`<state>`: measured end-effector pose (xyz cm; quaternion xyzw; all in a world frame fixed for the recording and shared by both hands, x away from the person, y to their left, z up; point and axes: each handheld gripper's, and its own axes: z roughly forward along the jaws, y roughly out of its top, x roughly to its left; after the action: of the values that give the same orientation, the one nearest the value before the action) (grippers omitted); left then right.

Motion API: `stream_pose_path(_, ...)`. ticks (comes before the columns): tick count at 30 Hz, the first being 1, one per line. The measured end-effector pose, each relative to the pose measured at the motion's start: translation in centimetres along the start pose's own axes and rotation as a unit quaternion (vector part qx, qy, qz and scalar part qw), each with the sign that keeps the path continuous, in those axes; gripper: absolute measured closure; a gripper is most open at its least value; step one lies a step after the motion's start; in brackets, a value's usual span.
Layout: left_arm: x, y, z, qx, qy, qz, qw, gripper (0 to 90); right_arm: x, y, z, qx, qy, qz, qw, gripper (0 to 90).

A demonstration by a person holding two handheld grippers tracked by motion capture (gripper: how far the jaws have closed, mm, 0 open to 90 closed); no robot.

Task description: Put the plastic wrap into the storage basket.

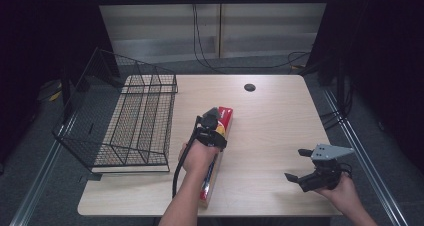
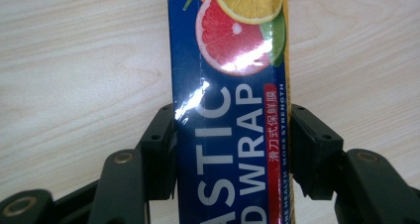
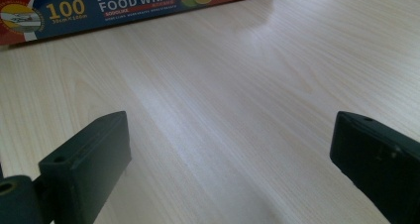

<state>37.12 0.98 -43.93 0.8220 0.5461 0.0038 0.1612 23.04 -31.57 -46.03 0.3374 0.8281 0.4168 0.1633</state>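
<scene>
From the high view, the plastic wrap box (image 1: 218, 151) lies lengthwise mid-worktop (image 1: 270, 131), right of the wire basket (image 1: 125, 121); the left gripper (image 1: 212, 120) sits over its far half.

In the left gripper view, both jaws press the box's sides.

In the right gripper view, the right gripper (image 3: 228, 169) has its jaws spread wide, empty, above bare worktop.

There was one box of food wrap (image 1: 218, 145) on the table (image 1: 270, 126), near the middle of its front edge. One wire basket (image 1: 131, 121) stood at the table's left edge. There were two grippers, the left (image 1: 214, 117) and the right (image 1: 298, 164). One dark hole (image 1: 249, 87) sat near the back edge.
</scene>
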Motion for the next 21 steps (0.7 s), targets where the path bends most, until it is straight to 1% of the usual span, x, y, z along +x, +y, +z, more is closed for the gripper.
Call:
stream_pose_path(1,0.0,0.1,-0.2,0.000,0.003,0.004,1.0000,44.9,0.0,0.0,0.0,0.000,0.001,-0.002,1.0000,1.8)
stream_pose_path(6,-0.1,0.4,-0.9,0.000,0.002,0.004,1.0000,44.8,-0.1,0.0,0.0,0.003,0.000,-0.003,1.0000,1.5)
stream_pose_path(7,-0.1,0.5,-1.2,-0.001,-0.002,0.003,1.0000,44.8,0.0,0.0,0.1,0.005,-0.002,-0.003,1.0000,1.5)
stream_pose_path(9,-0.1,0.7,-1.9,-0.004,0.002,0.003,1.0000,44.8,0.0,0.0,0.1,0.003,0.002,-0.003,1.0000,1.5)
stream_pose_path(10,-0.1,0.7,-1.9,-0.004,0.002,0.003,1.0000,44.8,0.0,0.0,0.1,0.003,0.002,-0.003,1.0000,1.5)
stream_pose_path(11,0.1,0.8,-2.3,-0.001,-0.002,0.002,1.0000,44.8,0.0,0.0,0.0,0.002,0.001,-0.002,1.0000,1.5)
stream_pose_path(12,0.2,1.0,-2.6,0.000,-0.004,-0.003,1.0000,44.8,0.0,0.0,0.0,0.003,0.000,-0.002,1.0000,1.5)
stream_pose_path(13,0.3,1.1,-2.9,0.001,-0.003,-0.005,1.0000,44.8,0.0,0.0,0.0,0.003,0.000,-0.002,1.0000,1.4)
stream_pose_path(14,0.4,1.2,-3.1,0.001,0.002,-0.002,1.0000,44.7,-0.1,0.0,0.0,0.002,0.003,-0.002,1.0000,1.3)
stream_pose_path(15,0.4,1.5,-3.7,0.000,0.005,-0.001,1.0000,44.6,0.0,0.0,0.0,-0.002,0.005,0.004,1.0000,0.7)
stream_pose_path(17,0.5,1.7,-4.0,-0.002,0.009,-0.005,1.0000,44.6,0.0,0.0,0.0,-0.003,0.007,0.003,1.0000,0.6)
stream_pose_path(18,0.6,1.8,-4.4,-0.001,0.008,-0.004,1.0000,44.6,0.0,0.0,0.1,0.000,0.002,-0.001,1.0000,0.5)
stream_pose_path(19,0.8,2.1,-5.1,-0.001,0.005,-0.014,0.9999,44.6,0.0,0.0,0.2,0.002,0.001,-0.003,1.0000,0.4)
stream_pose_path(20,0.8,2.1,-5.1,-0.001,0.005,-0.014,0.9999,44.6,0.0,0.0,0.2,0.002,0.001,-0.003,1.0000,0.4)
stream_pose_path(21,0.9,2.3,-5.5,-0.001,0.005,-0.012,0.9999,44.6,0.0,0.0,0.3,0.005,0.002,-0.007,1.0000,0.3)
